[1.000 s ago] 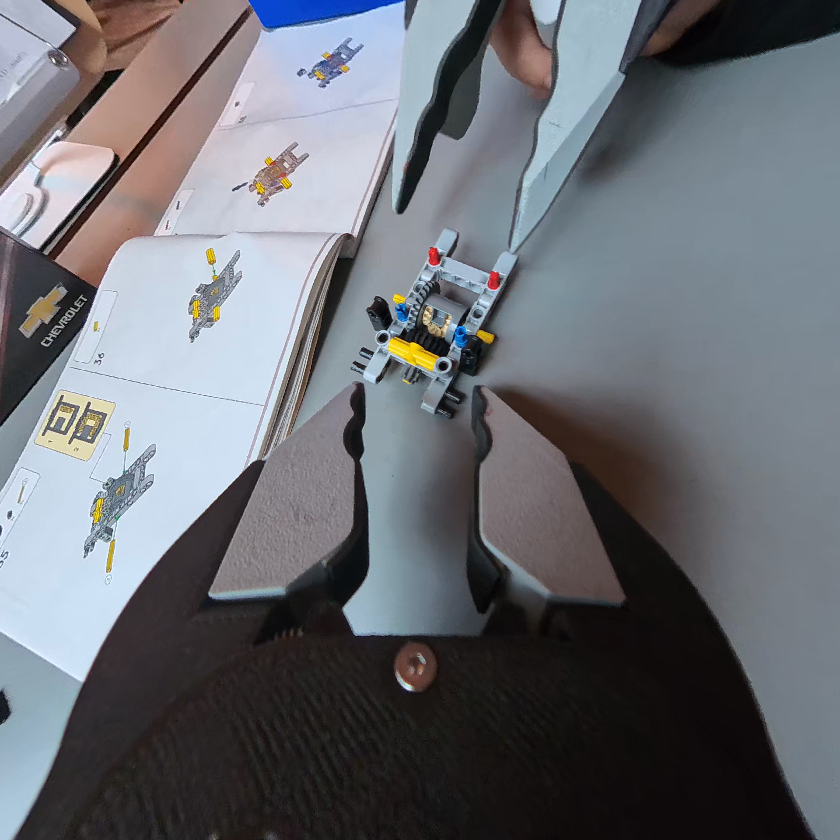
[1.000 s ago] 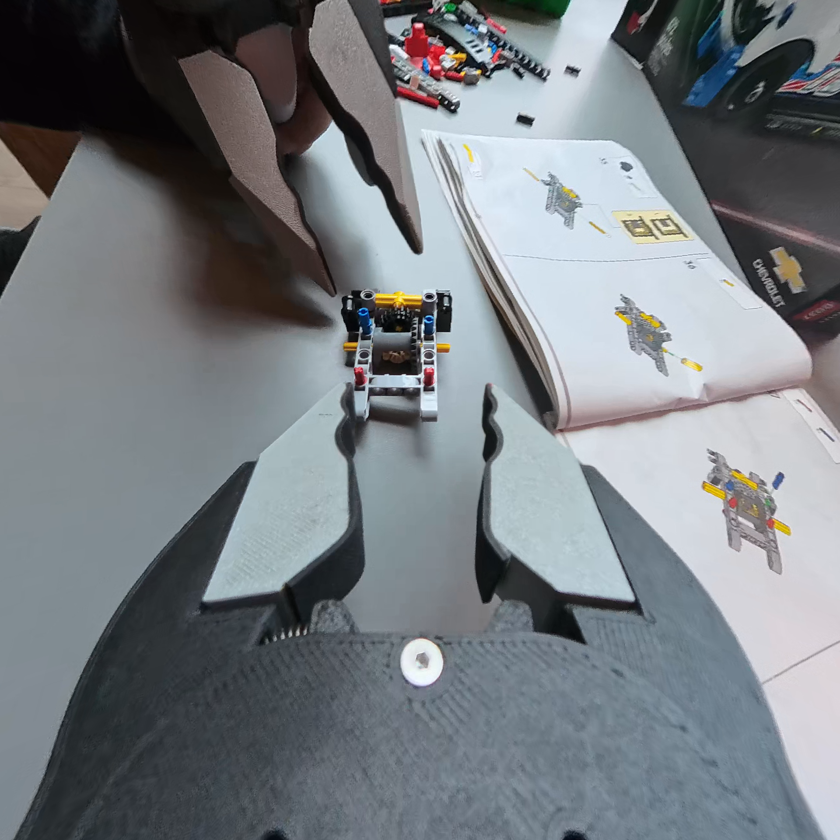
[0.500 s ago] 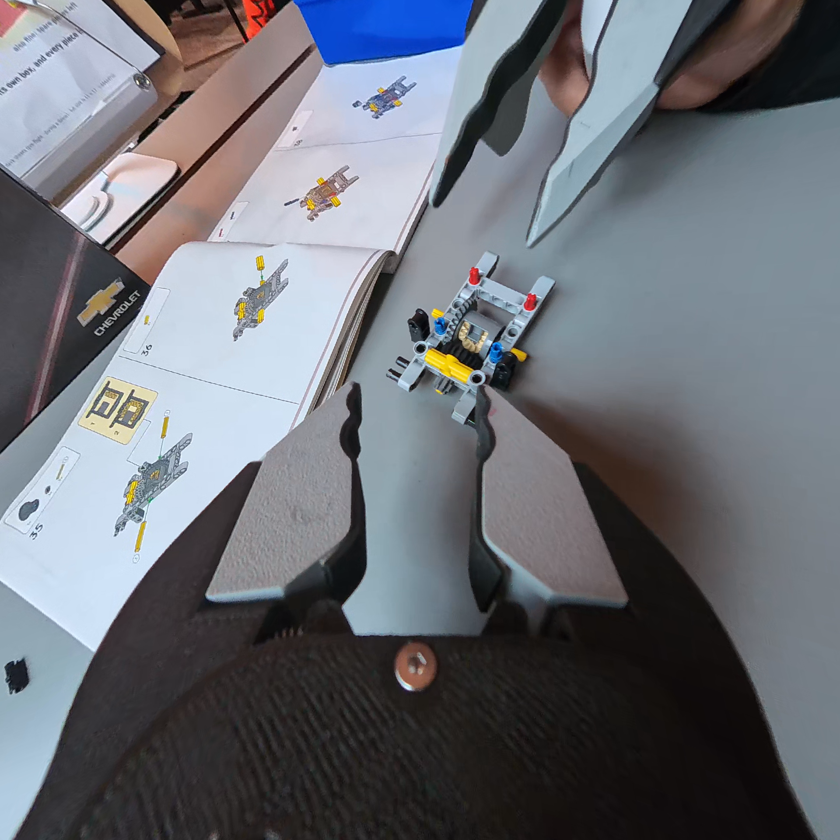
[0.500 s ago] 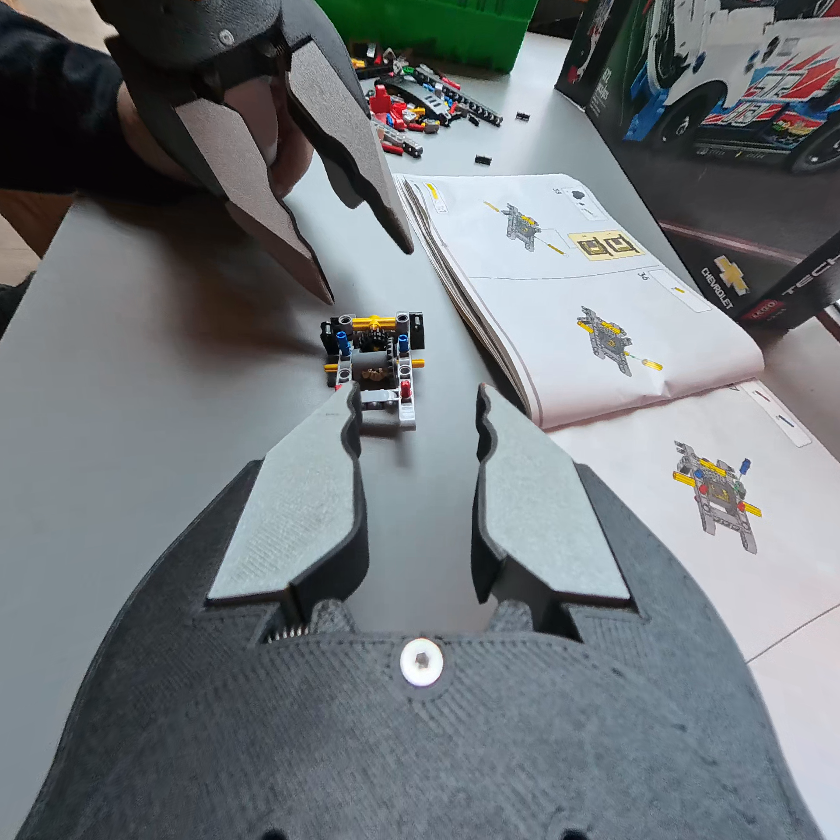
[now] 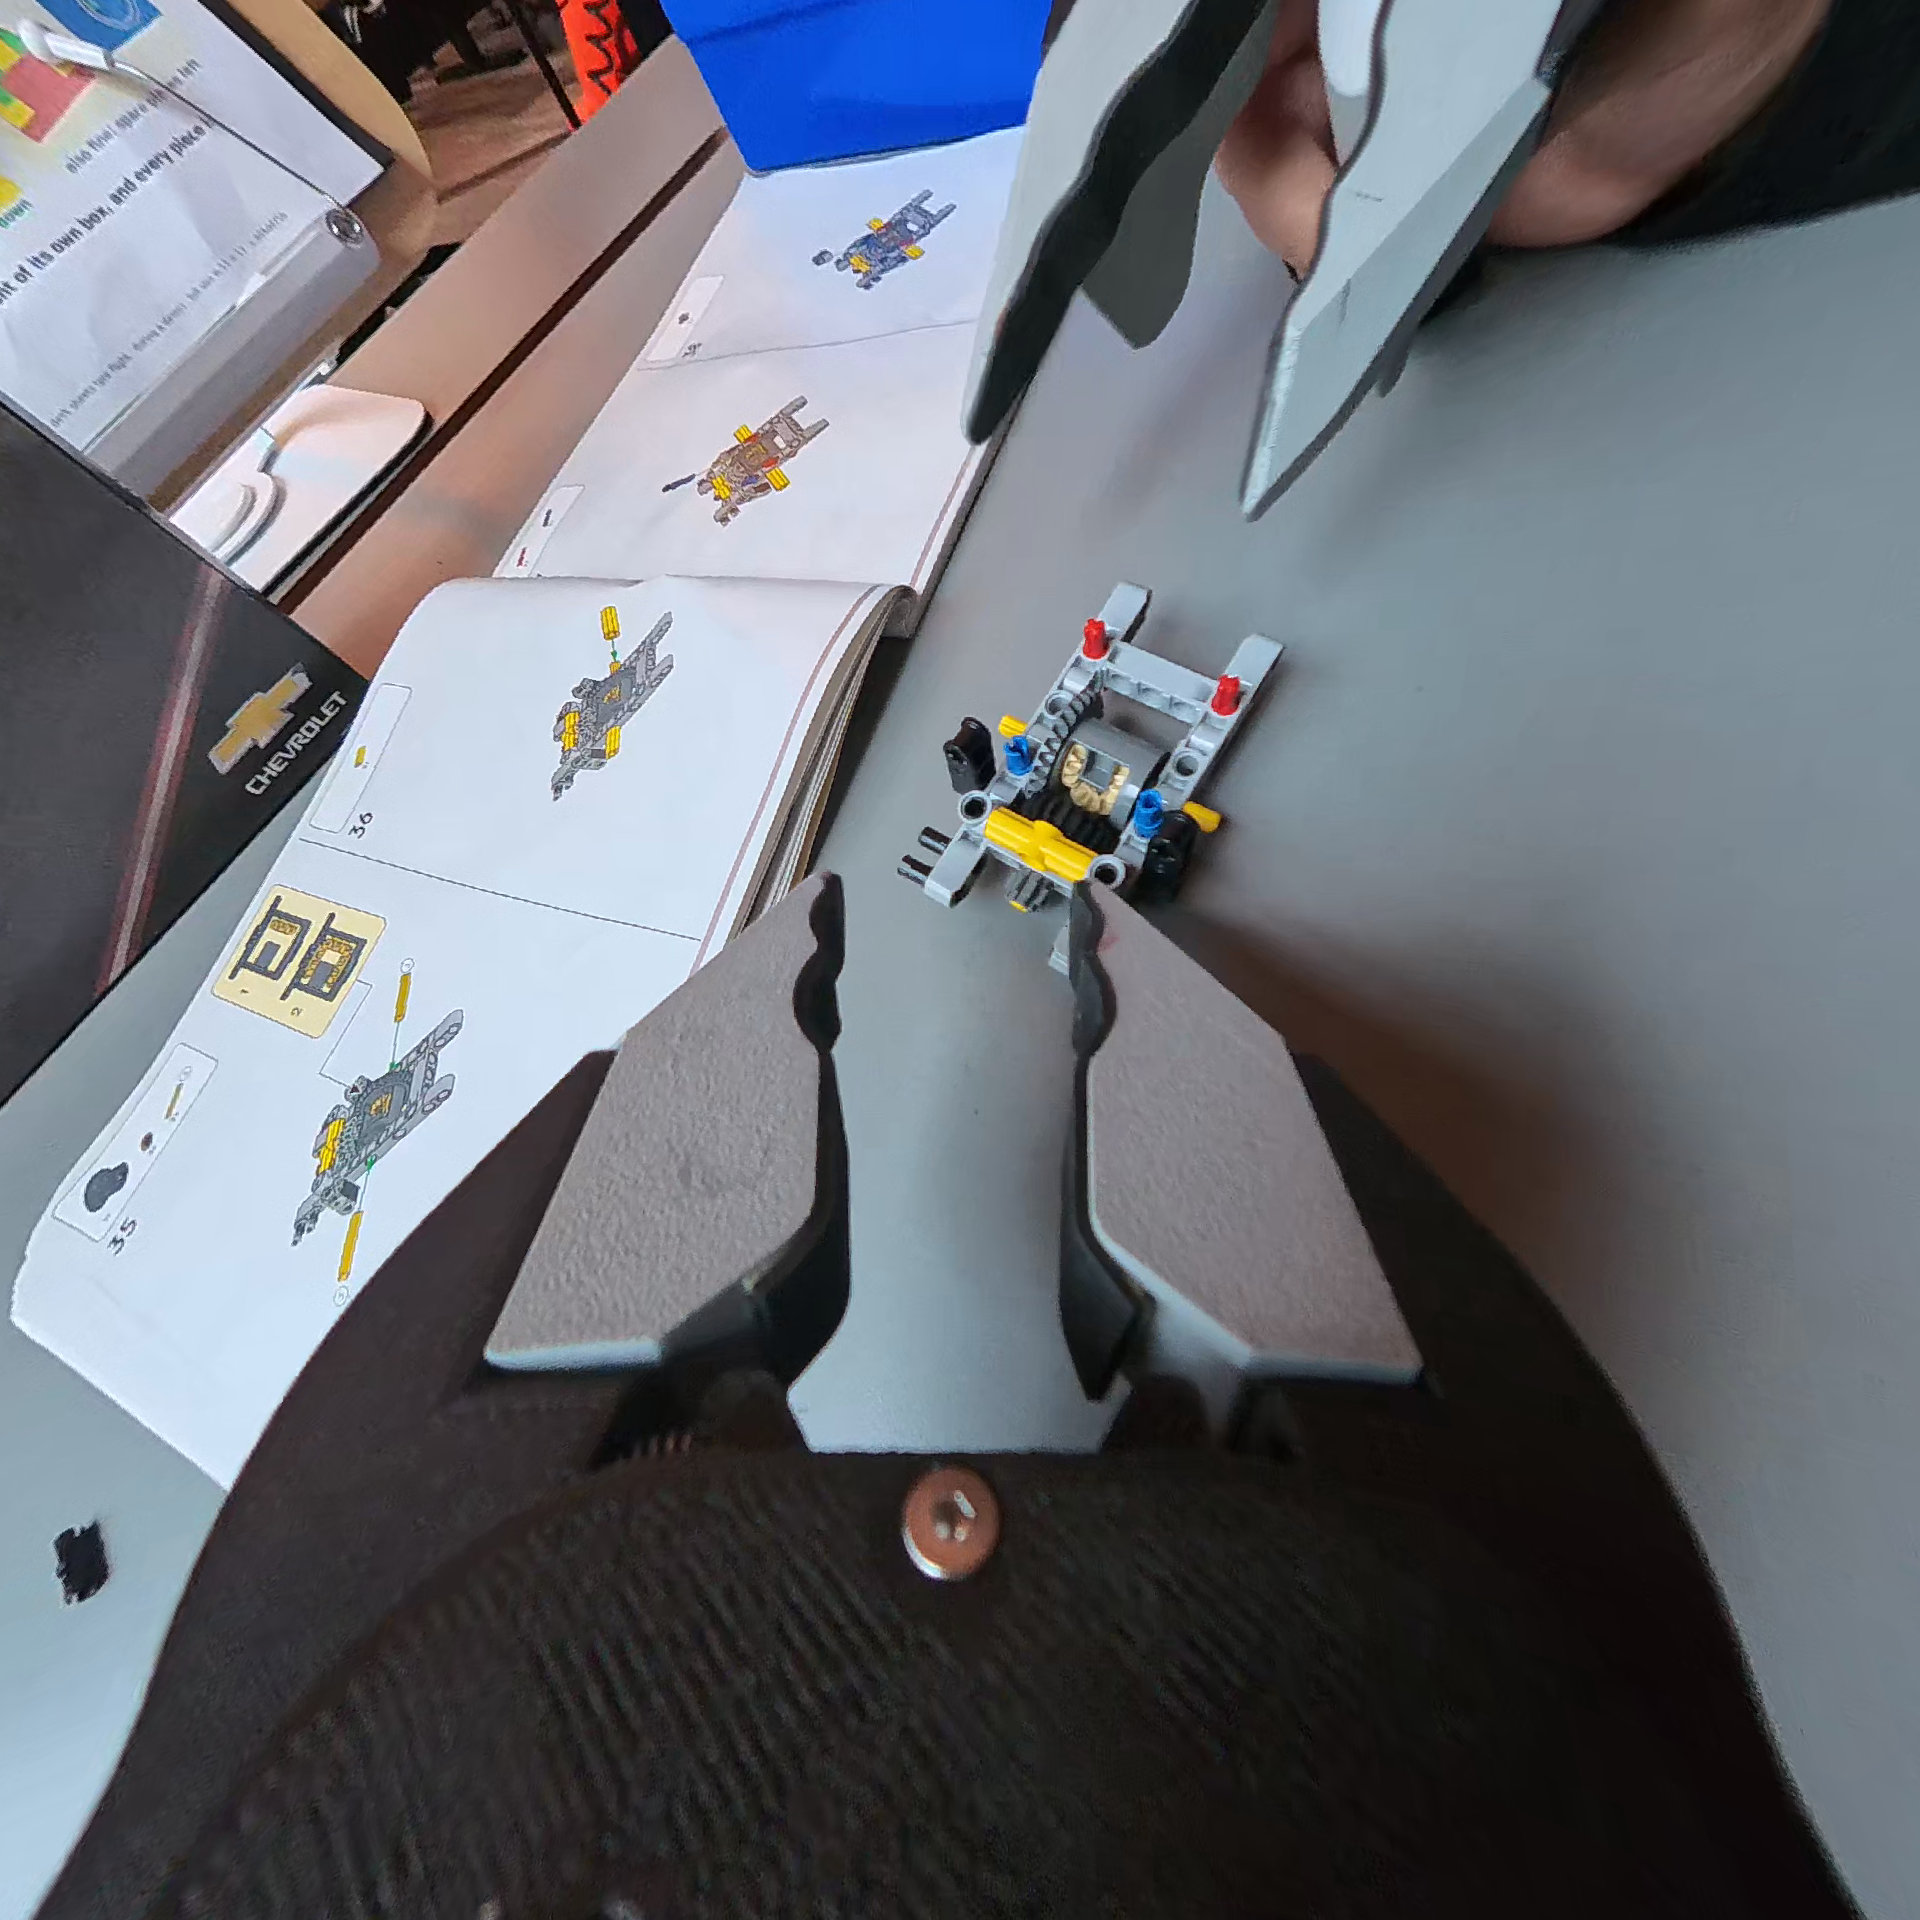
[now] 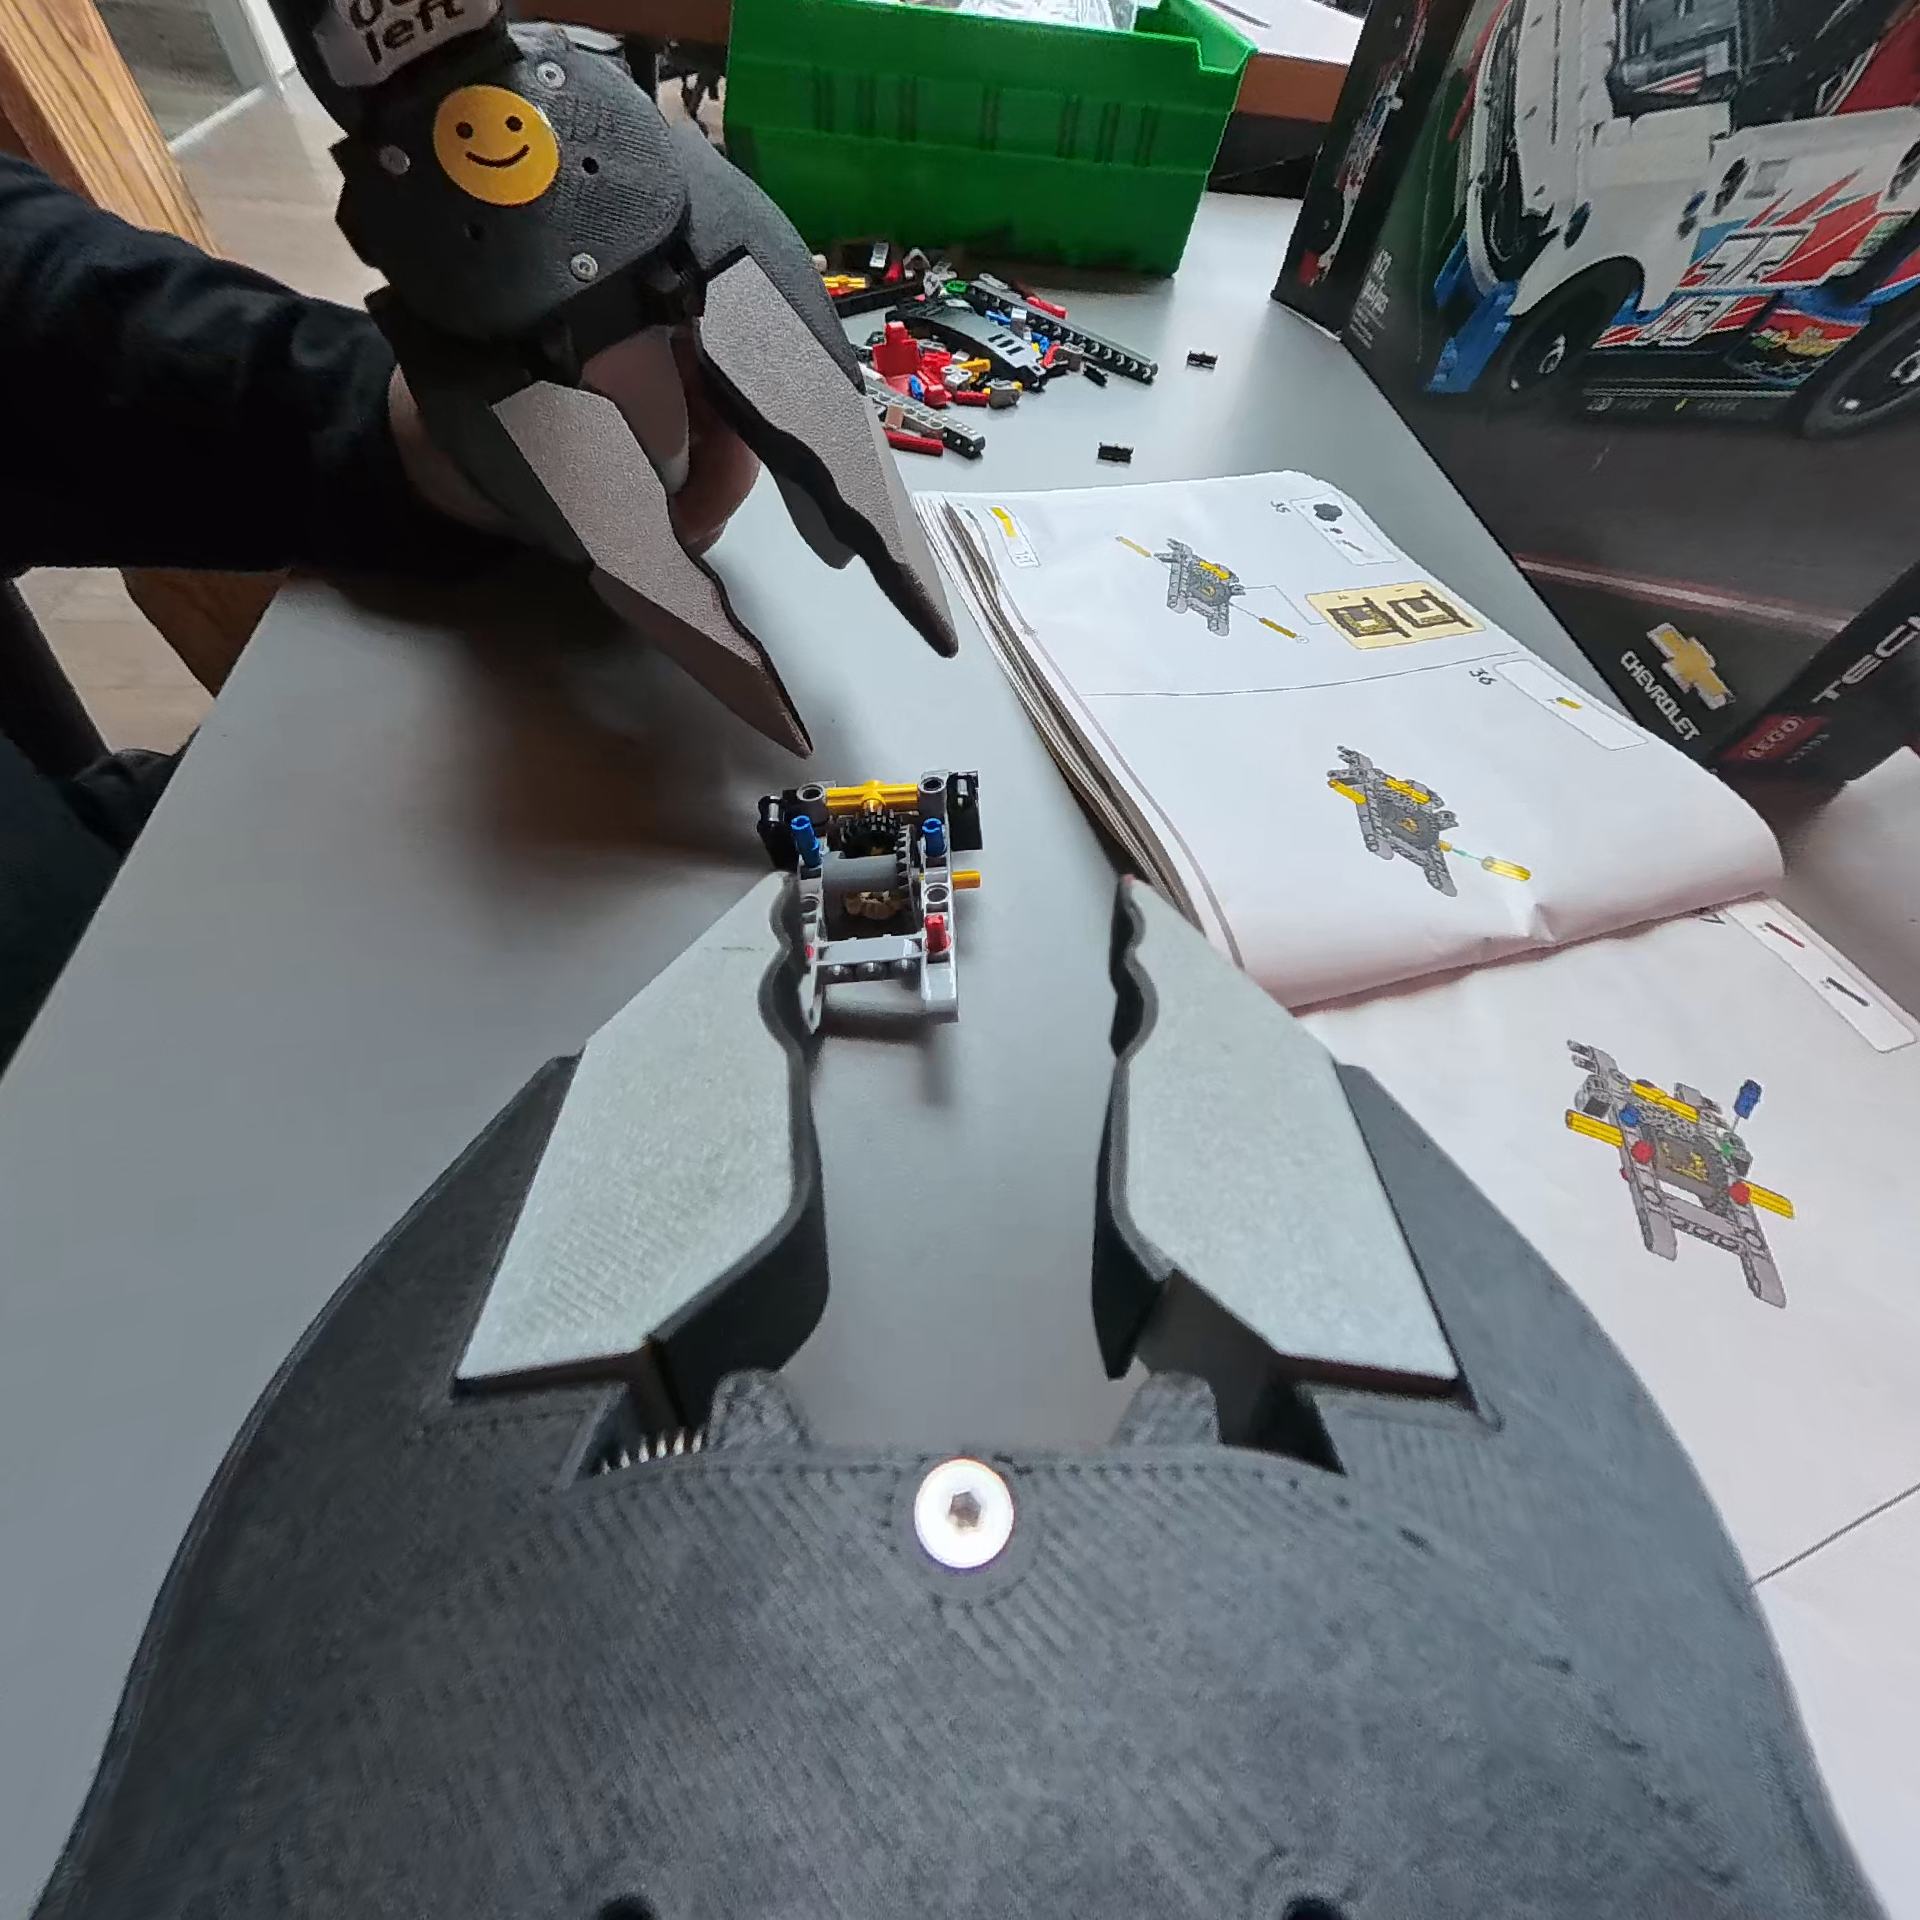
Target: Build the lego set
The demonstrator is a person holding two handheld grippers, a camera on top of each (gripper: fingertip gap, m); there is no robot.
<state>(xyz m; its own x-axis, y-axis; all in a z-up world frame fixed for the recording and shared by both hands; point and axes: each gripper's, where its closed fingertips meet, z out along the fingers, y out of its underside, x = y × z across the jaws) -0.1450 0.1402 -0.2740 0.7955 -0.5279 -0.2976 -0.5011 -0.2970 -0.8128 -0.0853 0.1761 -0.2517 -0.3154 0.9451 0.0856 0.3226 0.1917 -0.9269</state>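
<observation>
While both grippers gape wide, empty, lego assembly (image 5: 1081, 774) sits between; instruction booklet (image 6: 1351, 727) beside, loose bricks (image 6: 966, 364) beyond.

Your left gripper (image 5: 956, 899) points forward and down, its jaws spread wide. Your right gripper (image 6: 951, 904) faces it from the opposite side, jaws likewise parted and gripping nothing. Seen from the right wrist view, your left gripper angles steeply downward, your hand (image 6: 665, 457) wrapped behind its fingers (image 6: 634, 540), a black sleeve (image 6: 177, 416) covering the forearm.
</observation>
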